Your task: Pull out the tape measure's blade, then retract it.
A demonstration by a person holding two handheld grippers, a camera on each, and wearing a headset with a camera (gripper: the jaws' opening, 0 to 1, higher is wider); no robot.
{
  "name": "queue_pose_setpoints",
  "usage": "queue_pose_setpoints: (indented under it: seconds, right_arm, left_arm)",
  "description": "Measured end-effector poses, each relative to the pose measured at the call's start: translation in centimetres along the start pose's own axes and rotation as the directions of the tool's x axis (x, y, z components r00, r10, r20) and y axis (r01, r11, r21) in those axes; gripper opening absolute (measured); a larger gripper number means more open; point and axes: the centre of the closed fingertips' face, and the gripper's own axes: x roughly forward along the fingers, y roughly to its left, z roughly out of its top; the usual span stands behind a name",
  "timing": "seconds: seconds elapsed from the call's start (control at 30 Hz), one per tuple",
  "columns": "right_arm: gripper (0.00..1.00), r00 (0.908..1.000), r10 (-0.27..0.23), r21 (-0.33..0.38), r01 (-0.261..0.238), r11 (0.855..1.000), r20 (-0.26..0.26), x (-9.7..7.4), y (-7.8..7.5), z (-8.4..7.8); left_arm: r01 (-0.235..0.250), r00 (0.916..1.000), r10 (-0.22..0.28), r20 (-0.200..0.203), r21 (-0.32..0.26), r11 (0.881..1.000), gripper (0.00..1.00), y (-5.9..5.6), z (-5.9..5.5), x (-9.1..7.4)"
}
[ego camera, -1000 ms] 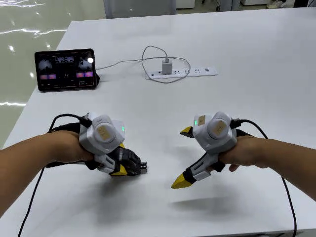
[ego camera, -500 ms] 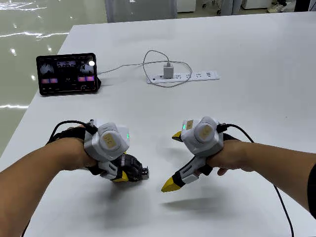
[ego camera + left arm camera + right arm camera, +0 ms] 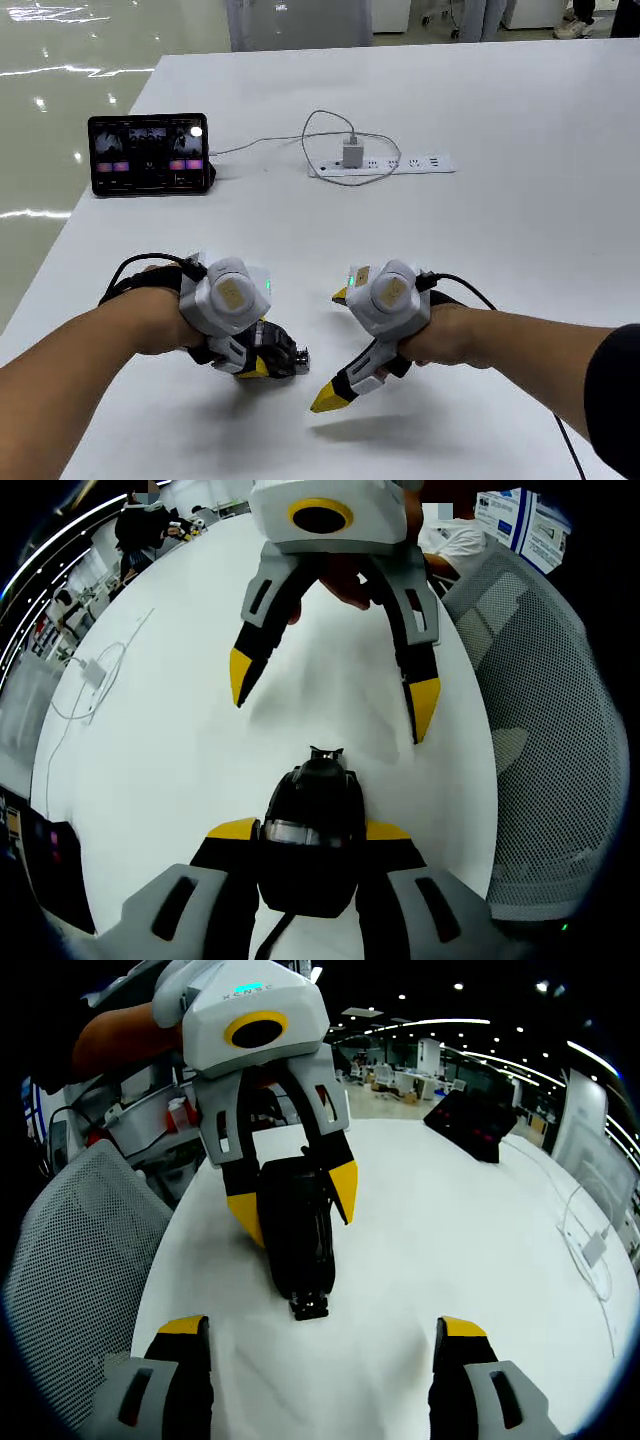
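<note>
Left gripper [image 3: 310, 829]: shut tight on the tape measure, with one jaw on each side of it.
Tape measure [image 3: 295, 1225]: black, held in the left gripper, low by the table [image 3: 480, 230]. Its small metal tip points at the right gripper.
Right gripper [image 3: 334, 348]: jaws wide open, holding nothing. It is near the tape's tip but not touching it.
Open room: bare white table lies all around both grippers.
Edges: the table's side edge runs close by the left hand. A mesh chair [image 3: 540, 730] sits past the near edge.
Far ahead: a tablet [image 3: 150, 152] and a power strip [image 3: 385, 165], well apart from both grippers.
</note>
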Motion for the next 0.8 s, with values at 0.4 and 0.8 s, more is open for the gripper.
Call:
queue_pose_setpoints:
  seconds: [0.4,0.8]
  right_arm:
    - [0.53,0.9998,0.017,-0.082,-0.016,0.997,0.014,1.3,0.3,0.9]
    - [0.28,0.9982,0.05,-0.104,-0.053,0.993,-0.033,1.8,0.6,0.4]
  left_arm:
    - [0.004,1.0,-0.004,0.006,-0.013,1.0,0.32,0.0,0.0,0.1]
    - [-0.002,0.9998,0.002,0.017,-0.021,1.0,0.32,0.0,0.1,0.0]
